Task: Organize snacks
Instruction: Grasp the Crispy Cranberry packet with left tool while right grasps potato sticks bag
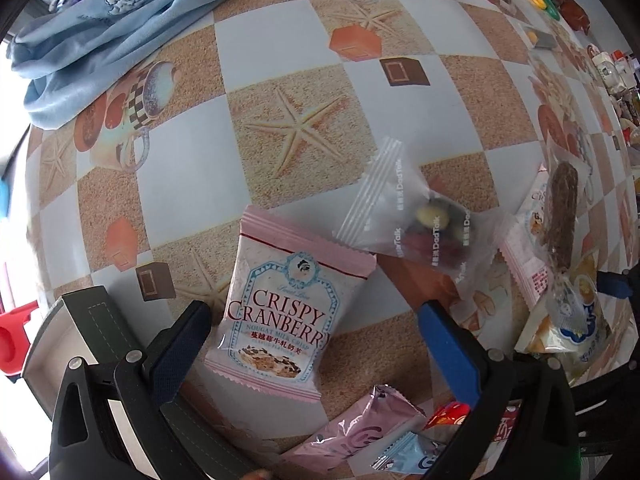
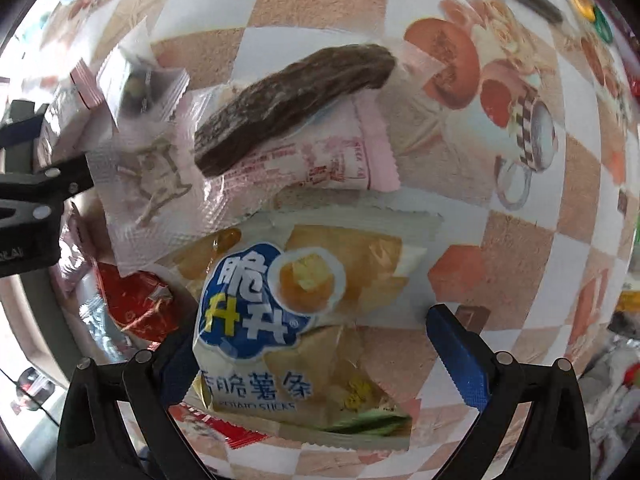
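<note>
A pink-and-white Crispy Cranberry packet (image 1: 280, 308) lies flat on the table between the fingers of my left gripper (image 1: 316, 344), which is open and not touching it. Beyond it lies a clear nut packet (image 1: 416, 220), with a brown bar (image 1: 562, 216) in a clear wrapper at the right. My right gripper (image 2: 316, 360) is open around a yellow potato sticks packet (image 2: 296, 320). Its right finger (image 2: 456, 356) stands clear of the packet, and the packet's edge overlaps the left finger. The brown bar (image 2: 292, 104) rests on a pink packet (image 2: 344, 160) just beyond.
A dark green box (image 1: 80, 320) sits at the near left, and a blue cloth (image 1: 120, 20) lies at the far left. Pink (image 1: 360, 436) and small blue (image 1: 404, 456) packets lie near my left gripper. A red packet (image 2: 136, 304) is left of the potato sticks. Small items line the far right edge.
</note>
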Available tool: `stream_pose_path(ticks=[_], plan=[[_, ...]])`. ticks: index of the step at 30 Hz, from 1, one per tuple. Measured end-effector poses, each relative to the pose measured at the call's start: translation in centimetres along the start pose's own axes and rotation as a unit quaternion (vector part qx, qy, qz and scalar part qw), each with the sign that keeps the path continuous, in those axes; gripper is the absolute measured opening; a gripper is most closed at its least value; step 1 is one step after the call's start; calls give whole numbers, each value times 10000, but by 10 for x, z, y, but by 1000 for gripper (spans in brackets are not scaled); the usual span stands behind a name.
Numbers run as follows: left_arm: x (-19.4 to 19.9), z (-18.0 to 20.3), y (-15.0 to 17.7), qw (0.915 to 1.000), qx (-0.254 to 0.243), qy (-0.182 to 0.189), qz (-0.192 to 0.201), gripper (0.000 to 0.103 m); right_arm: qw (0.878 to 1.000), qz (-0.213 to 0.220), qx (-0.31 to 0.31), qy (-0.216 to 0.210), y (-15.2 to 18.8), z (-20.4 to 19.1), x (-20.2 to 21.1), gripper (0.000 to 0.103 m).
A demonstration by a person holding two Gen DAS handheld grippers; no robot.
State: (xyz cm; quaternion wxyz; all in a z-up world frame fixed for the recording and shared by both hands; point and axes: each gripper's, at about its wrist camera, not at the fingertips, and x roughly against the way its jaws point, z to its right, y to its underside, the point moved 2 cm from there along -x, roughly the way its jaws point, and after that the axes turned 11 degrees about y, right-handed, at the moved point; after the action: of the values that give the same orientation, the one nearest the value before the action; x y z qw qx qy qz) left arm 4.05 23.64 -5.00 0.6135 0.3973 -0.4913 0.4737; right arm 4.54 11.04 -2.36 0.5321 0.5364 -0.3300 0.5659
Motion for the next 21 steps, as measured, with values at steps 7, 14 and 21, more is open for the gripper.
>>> stream_pose_path(ticks=[7, 14, 21], plan=[[3, 5, 0, 9999, 139, -10, -59, 103, 10000, -98, 14, -7, 4, -4, 0, 103], [15, 7, 0, 9997, 164, -18, 202, 81, 9995, 44, -186, -244, -5, 12, -8, 80], [30, 4, 0, 9992, 154, -35, 380, 44, 9982, 318, -218, -466, -3, 17, 6, 62]])
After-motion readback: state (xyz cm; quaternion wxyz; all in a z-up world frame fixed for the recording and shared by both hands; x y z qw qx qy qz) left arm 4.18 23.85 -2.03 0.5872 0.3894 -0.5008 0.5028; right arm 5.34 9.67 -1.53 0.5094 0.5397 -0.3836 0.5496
